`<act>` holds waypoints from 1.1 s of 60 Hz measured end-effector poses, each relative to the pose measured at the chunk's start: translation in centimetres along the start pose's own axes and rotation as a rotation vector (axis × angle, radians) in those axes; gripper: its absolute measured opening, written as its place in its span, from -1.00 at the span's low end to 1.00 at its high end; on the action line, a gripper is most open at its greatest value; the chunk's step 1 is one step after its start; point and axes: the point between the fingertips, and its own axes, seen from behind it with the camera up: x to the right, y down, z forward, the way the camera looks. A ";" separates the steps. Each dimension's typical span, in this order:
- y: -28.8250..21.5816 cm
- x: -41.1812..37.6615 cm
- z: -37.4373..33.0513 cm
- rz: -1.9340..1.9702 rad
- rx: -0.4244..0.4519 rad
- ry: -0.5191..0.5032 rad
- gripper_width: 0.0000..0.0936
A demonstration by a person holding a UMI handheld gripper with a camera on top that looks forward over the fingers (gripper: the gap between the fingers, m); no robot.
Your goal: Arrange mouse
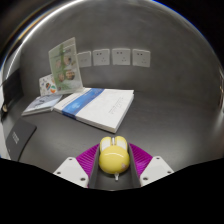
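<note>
The gripper (113, 166) clamps the yellow mouse (112, 155) between its pads, long axis pointing far toward the book (95, 106).

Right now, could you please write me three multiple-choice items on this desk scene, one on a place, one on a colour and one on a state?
1. Where is the mouse?
A. between the fingers
B. on the book
C. by the wall

2. What colour is the mouse?
A. black
B. yellow
C. red

3. How does the book lie?
A. closed and flat
B. standing open
C. held in a hand

Answers:
1 A, the pink pads flank it within the gripper.
2 B, its shell is yellow.
3 A, it rests closed on the table, beyond the fingers.
</note>
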 end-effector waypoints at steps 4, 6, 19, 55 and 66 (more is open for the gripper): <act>0.1 0.1 0.0 0.035 0.001 0.015 0.05; 0.2 0.2 0.0 0.027 -0.009 0.028 0.11; 0.1 0.6 -0.3 0.099 -0.018 0.100 -0.18; -2.8 -41.1 -4.5 0.127 0.090 0.086 -0.18; 1.6 -45.7 -2.0 0.102 -0.002 0.130 -0.18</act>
